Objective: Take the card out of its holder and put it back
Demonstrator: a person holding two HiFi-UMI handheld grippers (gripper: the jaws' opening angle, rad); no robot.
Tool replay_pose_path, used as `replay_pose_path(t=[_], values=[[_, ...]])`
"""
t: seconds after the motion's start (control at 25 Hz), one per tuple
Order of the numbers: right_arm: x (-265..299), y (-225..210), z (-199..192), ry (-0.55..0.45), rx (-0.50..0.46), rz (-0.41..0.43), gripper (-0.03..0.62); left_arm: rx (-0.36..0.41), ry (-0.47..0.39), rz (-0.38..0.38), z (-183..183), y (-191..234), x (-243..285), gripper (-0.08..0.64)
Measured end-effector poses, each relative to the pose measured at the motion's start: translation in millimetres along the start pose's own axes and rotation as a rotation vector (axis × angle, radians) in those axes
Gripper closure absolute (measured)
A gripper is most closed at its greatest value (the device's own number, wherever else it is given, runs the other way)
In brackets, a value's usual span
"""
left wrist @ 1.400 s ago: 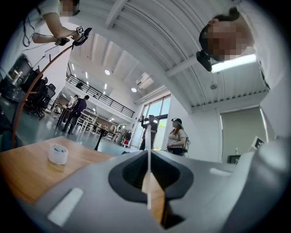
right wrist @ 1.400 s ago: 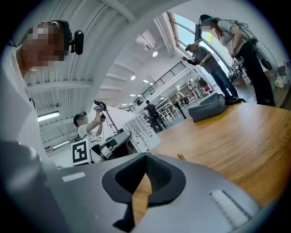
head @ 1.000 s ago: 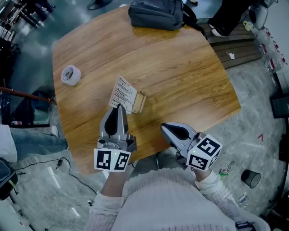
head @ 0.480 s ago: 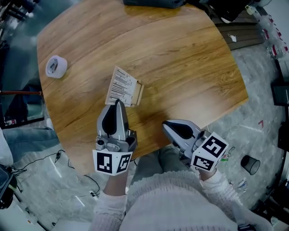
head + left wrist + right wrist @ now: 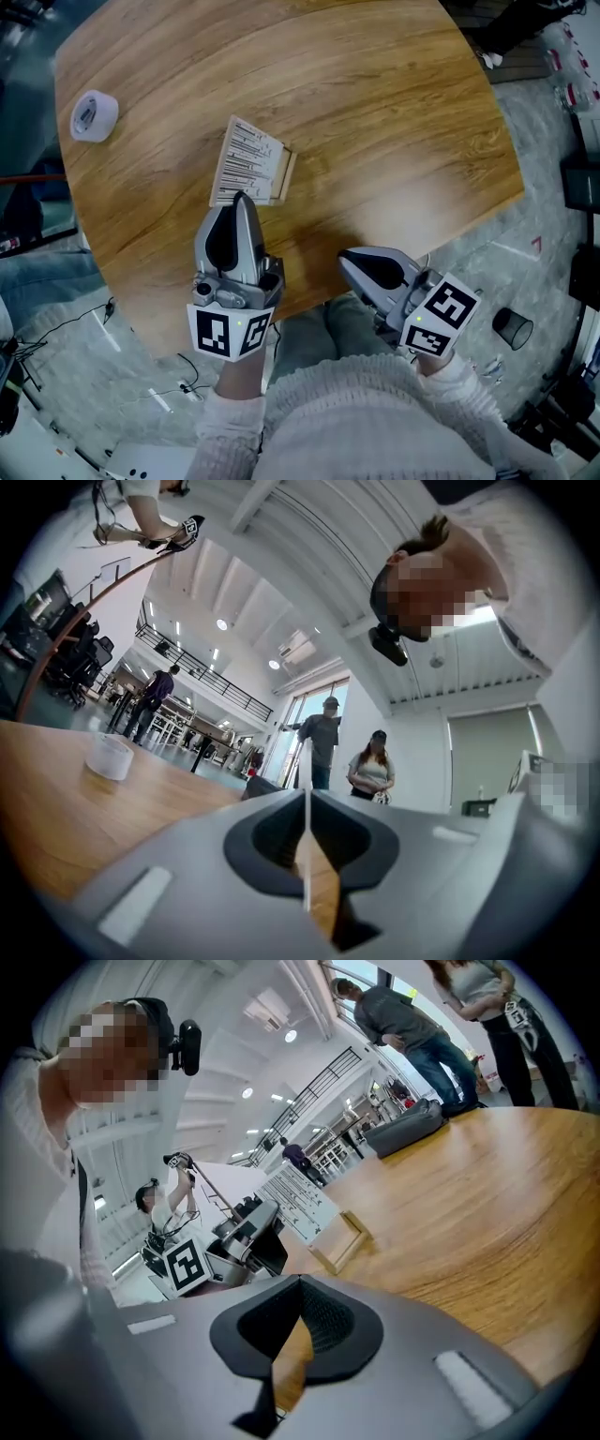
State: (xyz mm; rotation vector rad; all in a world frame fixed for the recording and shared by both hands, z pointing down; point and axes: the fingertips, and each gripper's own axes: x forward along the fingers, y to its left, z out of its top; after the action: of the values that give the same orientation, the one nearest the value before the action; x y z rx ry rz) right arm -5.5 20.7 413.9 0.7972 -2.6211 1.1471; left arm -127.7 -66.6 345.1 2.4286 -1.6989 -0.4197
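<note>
Head camera: high over near edge of worktop (image 5: 375,122), facing steeply down. Card (image 5: 246,161) mid-frame, left tool (image 5: 239,199) and right tool (image 5: 349,262) close below, worktop's far edge cut off.
Left tool camera: low over worktop, facing far along own jaws, meets card edge-on, very near.
Right tool camera: low at near right, facing far-left across worktop.
Shared: head and right tool views both show card, holder (image 5: 284,178), left tool. Head and left tool views both show tape roll (image 5: 94,114).

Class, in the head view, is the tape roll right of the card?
No, the tape roll lies well to the left of the card.
</note>
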Motion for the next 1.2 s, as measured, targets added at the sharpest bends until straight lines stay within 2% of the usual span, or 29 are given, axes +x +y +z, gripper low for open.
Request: replay_pose_path(t=[0.24,0.56,1.2], values=[[2,-1,-7,0.009,0.015,0.002,0.600,-0.012,-0.008,-0.002,-3,3,0,0.541],[4,1,-14,0.021,0.023,-0.002,0.600,0.021,-0.006,-0.030,-6,3,0,0.541],[8,0,-14,0.030,0.025,0.008,0.600,0.047,0.031,-0.011,-15,7,-3,0.541]])
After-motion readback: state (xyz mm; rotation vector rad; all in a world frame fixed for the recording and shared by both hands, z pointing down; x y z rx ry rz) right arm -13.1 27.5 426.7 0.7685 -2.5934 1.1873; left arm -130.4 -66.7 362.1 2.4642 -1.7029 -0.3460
